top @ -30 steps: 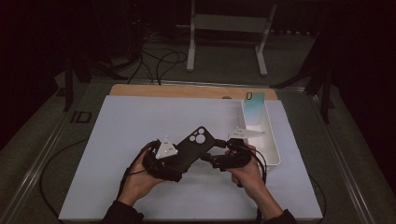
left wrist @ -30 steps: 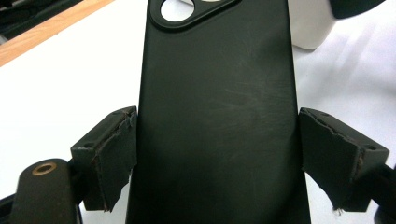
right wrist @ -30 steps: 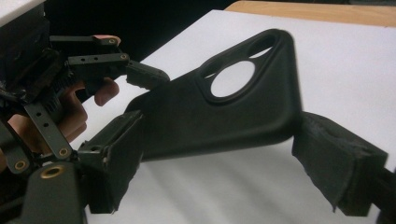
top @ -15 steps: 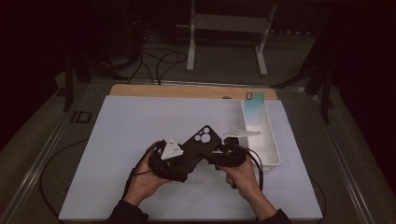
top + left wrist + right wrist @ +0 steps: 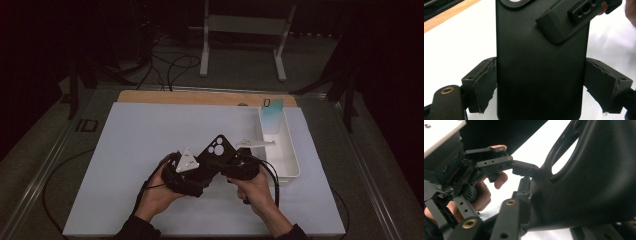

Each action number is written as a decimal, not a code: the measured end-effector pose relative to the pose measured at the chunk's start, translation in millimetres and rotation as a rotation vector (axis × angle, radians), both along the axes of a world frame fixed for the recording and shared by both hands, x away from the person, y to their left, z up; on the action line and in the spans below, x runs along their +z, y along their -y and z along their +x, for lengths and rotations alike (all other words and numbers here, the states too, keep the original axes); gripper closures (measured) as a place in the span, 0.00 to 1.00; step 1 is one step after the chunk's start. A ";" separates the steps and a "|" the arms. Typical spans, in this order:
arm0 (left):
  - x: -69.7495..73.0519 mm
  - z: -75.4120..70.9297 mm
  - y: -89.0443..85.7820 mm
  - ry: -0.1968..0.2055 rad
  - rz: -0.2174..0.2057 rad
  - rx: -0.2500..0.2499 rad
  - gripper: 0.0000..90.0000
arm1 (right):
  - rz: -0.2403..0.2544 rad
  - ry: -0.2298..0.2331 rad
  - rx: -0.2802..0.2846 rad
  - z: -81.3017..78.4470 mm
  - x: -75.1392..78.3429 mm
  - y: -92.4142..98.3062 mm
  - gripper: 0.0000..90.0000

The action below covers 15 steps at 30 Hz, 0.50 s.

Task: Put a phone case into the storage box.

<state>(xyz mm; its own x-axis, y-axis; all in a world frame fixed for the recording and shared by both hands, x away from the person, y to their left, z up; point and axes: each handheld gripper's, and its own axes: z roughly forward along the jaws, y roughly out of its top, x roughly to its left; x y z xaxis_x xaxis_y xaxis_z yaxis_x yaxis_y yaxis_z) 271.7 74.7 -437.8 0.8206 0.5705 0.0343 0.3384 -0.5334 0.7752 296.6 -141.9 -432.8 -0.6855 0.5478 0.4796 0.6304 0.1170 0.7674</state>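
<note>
A black phone case [image 5: 216, 150] with a round camera cutout is held up over the white mat [image 5: 140, 135], near the front middle. My left gripper [image 5: 202, 172] grips it across its width; both torn pads [image 5: 484, 85] press its long edges [image 5: 541, 75]. My right gripper [image 5: 231, 162] comes in from the right. Its jaws have just been closing, with the case's upper edge between them. One finger [image 5: 564, 25] lies flat on the case's back. In the right gripper view the case [image 5: 594, 182] sits against the lower finger [image 5: 509, 220].
A long white tray [image 5: 292, 165] stands to the right of the hands, with a pale teal case [image 5: 272, 117] leaning at its far end. A wooden board [image 5: 200, 97] edges the mat at the back. Cables trail from both grippers toward the front.
The right gripper has edged left onto the case and the two hands have drawn slightly closer together. The left hand keeps its hold much as before.
</note>
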 end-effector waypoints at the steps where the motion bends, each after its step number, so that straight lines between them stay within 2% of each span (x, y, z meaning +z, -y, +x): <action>1: -0.1 0.0 0.0 -0.001 -0.001 -0.001 0.17 | 0.009 0.002 0.004 -0.2 0.4 -0.1 0.85; 5: -0.6 -0.7 1.6 0.007 0.016 -0.004 0.17 | 0.024 0.007 0.011 -1.8 1.0 -0.9 0.89; 10: -1.9 -1.6 4.6 0.021 0.033 0.002 0.16 | 0.022 0.022 0.017 -4.4 1.5 -3.4 0.93; 15: -2.6 -1.3 5.7 0.016 0.039 0.005 0.15 | 0.014 0.039 0.022 -6.9 2.2 -6.2 0.95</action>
